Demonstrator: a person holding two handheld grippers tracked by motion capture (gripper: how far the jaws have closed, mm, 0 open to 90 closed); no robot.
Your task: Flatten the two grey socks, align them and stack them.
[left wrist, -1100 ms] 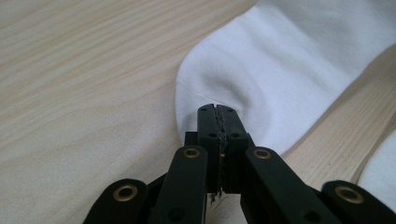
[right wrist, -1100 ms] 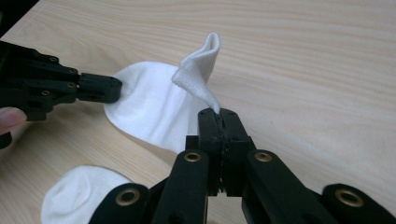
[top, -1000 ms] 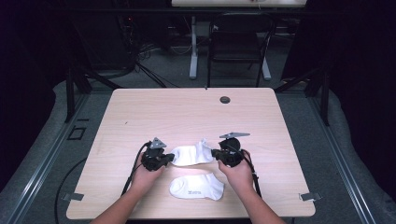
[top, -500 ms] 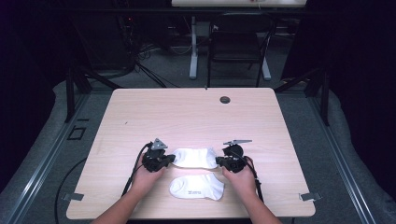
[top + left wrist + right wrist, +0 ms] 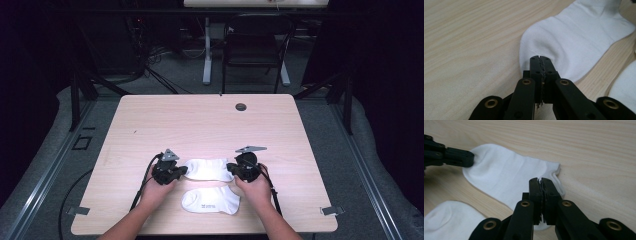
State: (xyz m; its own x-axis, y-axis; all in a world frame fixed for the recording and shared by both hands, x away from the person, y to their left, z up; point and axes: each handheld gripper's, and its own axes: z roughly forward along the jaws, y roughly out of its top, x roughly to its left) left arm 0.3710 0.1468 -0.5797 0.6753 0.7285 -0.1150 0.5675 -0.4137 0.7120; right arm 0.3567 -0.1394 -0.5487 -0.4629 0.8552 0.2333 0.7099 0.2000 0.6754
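Observation:
Two white ankle socks lie on the wooden table (image 5: 200, 125). The farther sock (image 5: 207, 169) is stretched flat between my two grippers. My left gripper (image 5: 184, 171) is shut on its toe end, and the left gripper view shows the jaws (image 5: 540, 58) pinching the white fabric (image 5: 579, 42). My right gripper (image 5: 230, 169) holds the cuff end. Its jaws (image 5: 540, 180) have just been closing, with the sock's edge (image 5: 506, 175) between them. The second sock (image 5: 210, 200) lies loose just nearer the person, between the two hands.
A small dark round grommet (image 5: 241, 106) sits near the table's far edge. A black chair (image 5: 255, 50) and cables stand on the floor beyond the table. Cables trail from both grippers toward the near edge.
The farther sock was raised and bunched at its right end; it now lies flat and straight between the grippers. The right hand came down slightly. The left hand stayed put.

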